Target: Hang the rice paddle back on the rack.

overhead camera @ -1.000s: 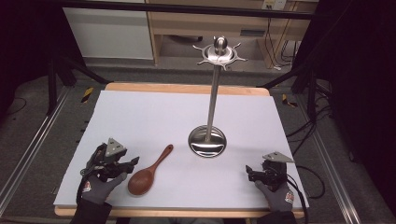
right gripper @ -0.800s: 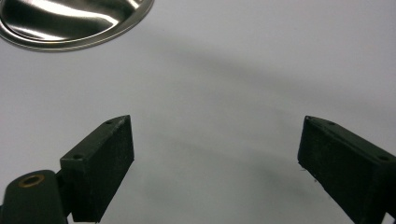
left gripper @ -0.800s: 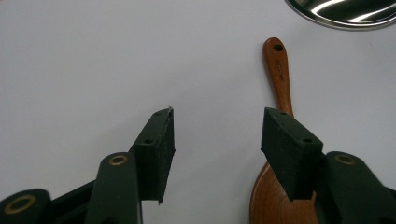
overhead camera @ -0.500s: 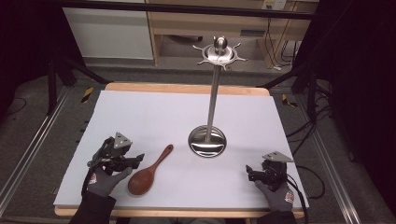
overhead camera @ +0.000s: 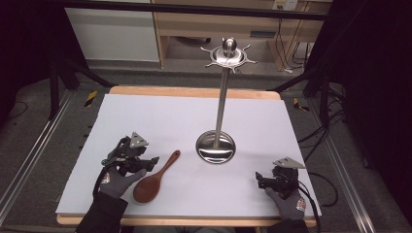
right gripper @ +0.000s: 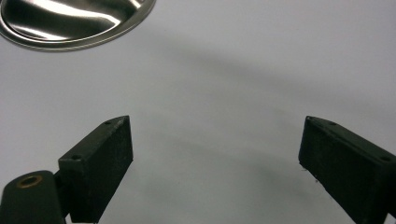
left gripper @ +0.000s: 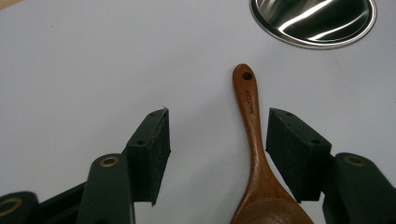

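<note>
A brown wooden spoon [overhead camera: 154,178] lies flat on the white table [overhead camera: 160,121], bowl toward the person, handle pointing at the steel stand [overhead camera: 222,104]. My left gripper [overhead camera: 148,162] hovers at its left side. In the left gripper view the spoon's handle [left gripper: 254,140] lies between the jaws, close to the right pad [left gripper: 294,149], with no pad pressing on it. Those jaws have just been closing a little, and the left gripper [left gripper: 217,128] stays open. My right gripper [overhead camera: 260,180] rests at the front right, open with bare table between its jaws [right gripper: 217,135].
The stand's round mirror base [overhead camera: 215,147] sits mid-table, right of the spoon handle; it also shows as the base [left gripper: 313,18] and base [right gripper: 70,18] in both gripper views. Hooks ring the stand's top [overhead camera: 228,54]. Cabinets and cables lie beyond the table.
My left gripper has moved forward and to the right, bringing its jaws around the spoon's handle. The spoon, the stand and the right gripper have stayed put.
</note>
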The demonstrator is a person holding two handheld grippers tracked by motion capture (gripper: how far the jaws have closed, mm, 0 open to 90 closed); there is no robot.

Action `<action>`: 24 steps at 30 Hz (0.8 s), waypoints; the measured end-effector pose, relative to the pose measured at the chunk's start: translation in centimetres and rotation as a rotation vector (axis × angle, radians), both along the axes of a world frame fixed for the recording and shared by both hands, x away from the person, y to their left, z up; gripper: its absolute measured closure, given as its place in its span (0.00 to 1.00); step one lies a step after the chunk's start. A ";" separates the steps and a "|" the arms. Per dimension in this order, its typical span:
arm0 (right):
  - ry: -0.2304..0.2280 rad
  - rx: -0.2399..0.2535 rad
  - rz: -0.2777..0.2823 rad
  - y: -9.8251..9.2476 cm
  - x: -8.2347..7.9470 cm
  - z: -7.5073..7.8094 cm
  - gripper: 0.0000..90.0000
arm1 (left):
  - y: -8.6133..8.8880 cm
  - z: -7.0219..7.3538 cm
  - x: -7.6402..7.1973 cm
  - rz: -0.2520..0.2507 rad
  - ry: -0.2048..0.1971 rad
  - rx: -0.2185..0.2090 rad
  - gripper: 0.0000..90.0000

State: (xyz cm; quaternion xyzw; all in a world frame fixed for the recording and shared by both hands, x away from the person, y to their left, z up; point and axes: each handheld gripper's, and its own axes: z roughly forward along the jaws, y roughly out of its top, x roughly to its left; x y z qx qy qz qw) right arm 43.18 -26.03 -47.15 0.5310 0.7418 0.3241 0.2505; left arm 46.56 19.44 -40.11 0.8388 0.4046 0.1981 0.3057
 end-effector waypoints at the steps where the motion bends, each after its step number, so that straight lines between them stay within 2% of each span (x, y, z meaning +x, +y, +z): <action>1: -0.003 0.002 0.004 0.1 -0.1 0.0 0.11 | -0.2 -0.1 0.2 -0.003 0.006 0.002 0.45; 12: -0.003 -0.009 0.019 0.3 0.0 0.0 0.12 | -1.7 -1.1 0.8 -0.027 0.049 0.009 0.47; 15: 0.003 -0.004 0.015 0.3 0.0 0.0 0.12 | -2.4 -1.6 1.2 -0.047 0.078 0.027 0.47; 24: 0.013 -0.017 0.026 0.5 0.1 -0.1 0.13 | -3.3 -3.0 1.7 -0.061 0.124 0.080 0.52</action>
